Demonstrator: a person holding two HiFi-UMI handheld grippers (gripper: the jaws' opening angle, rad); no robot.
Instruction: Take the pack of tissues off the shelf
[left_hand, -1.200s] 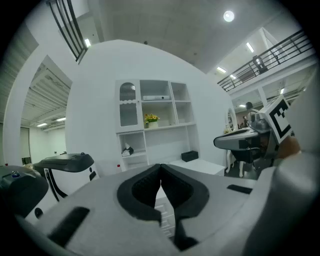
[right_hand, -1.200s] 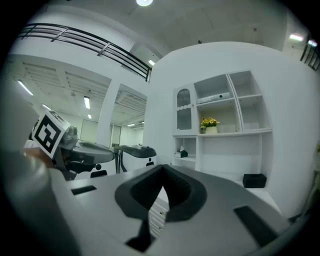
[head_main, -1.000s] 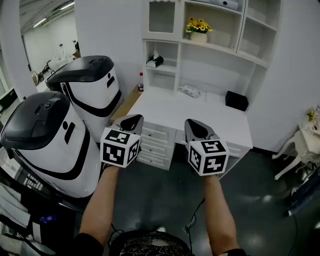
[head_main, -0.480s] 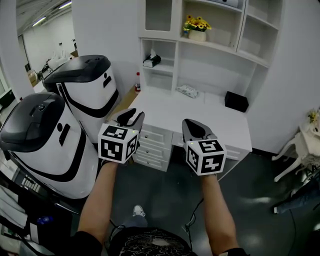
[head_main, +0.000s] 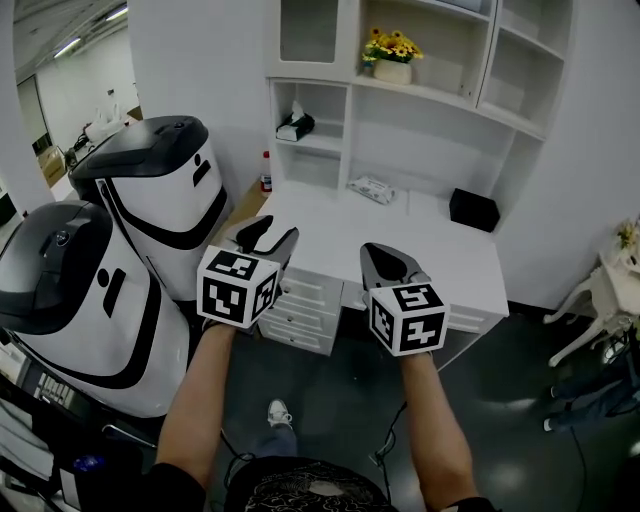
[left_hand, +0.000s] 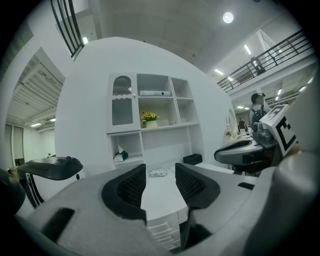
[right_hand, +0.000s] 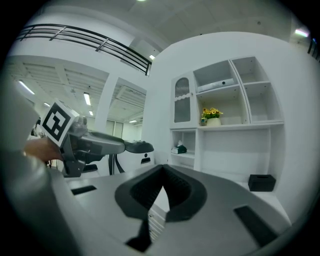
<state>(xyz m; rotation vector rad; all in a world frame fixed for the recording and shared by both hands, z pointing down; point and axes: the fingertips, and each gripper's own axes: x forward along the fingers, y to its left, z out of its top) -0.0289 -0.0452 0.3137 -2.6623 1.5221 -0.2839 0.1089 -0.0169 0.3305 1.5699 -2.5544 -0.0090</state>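
Left gripper (head_main: 272, 232): jaws opening, a clear gap between the pads, nothing in it. Through the gap its own view shows only the white tabletop (head_main: 400, 240) and the shelf unit beyond.
Right gripper (head_main: 385, 258): jaws closed, tips meeting, empty.
Both are held level in front of the desk, over its near edge and the drawers (head_main: 300, 305), well apart from the shelves.
Pack of tissues (head_main: 292, 126) sits in the lower-left cubby of the shelf unit, a tissue sticking up from its top, untouched.
Flat white packet (head_main: 373, 188) lies on the tabletop at the back, below the centre shelf. Black box (head_main: 473, 209) is at the back right. Flower pot (head_main: 392, 62) is on the shelf above.
Two white-and-black machines (head_main: 165, 190) stand left of the desk.
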